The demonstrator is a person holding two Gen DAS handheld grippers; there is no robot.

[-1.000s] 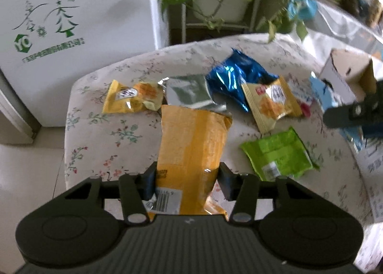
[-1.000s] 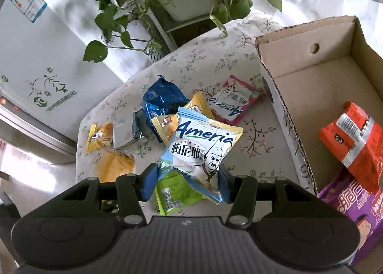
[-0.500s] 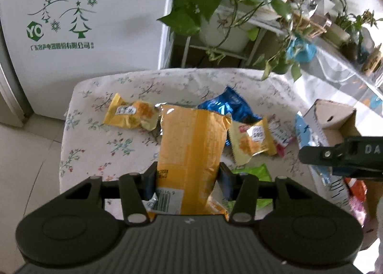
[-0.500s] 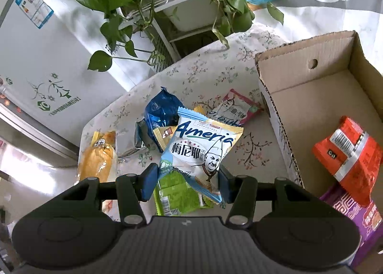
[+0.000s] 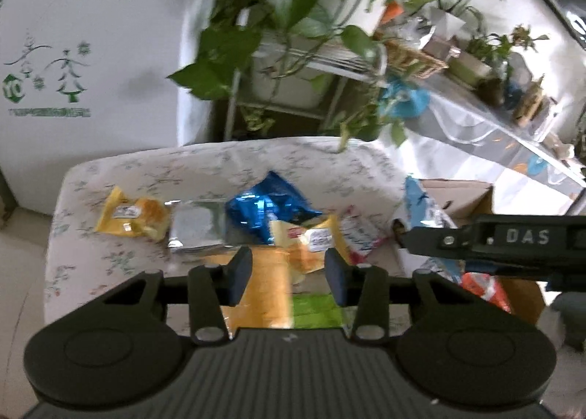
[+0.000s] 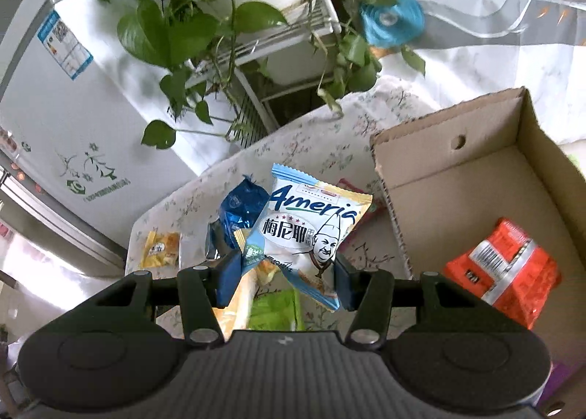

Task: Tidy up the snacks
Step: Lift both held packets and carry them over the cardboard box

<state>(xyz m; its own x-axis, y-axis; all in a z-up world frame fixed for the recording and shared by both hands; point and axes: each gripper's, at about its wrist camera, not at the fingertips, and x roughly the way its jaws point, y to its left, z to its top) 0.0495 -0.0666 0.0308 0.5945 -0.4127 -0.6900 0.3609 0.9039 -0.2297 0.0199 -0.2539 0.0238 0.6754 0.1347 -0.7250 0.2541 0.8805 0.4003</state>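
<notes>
The left tongs (image 5: 289, 278) have their jaws apart. One long orange packet (image 5: 269, 294), blurred, lies against the left finger only, and a gap on the other side shows one green packet (image 5: 316, 309) lying flat on the floral-cloth desk (image 5: 91, 272) below. The right tongs (image 6: 285, 280) are closed on one white-and-blue packet (image 6: 311, 228) printed with a chef's face. They pinch its lower end so that it stands up in the air just left of the box. Beyond the left tongs, five more snacks lie in a loose row on the desk: a small yellow packet (image 5: 132, 216) at the left, well apart from the rest, then a silver one (image 5: 197, 225), a crumpled blue one (image 5: 267, 210), a yellow-orange one (image 5: 311, 239) overlapping the blue, and a pink-edged one (image 5: 357, 232) partly hidden behind it. To the right stands one open cardboard box (image 6: 457, 163) — inside it, near the front, lies one red packet (image 6: 505, 269). Past the desk's far edge is a white wire stand (image 6: 293, 38) carrying a trailing green plant (image 6: 175, 27), with a white appliance (image 6: 73, 119) to its left.
</notes>
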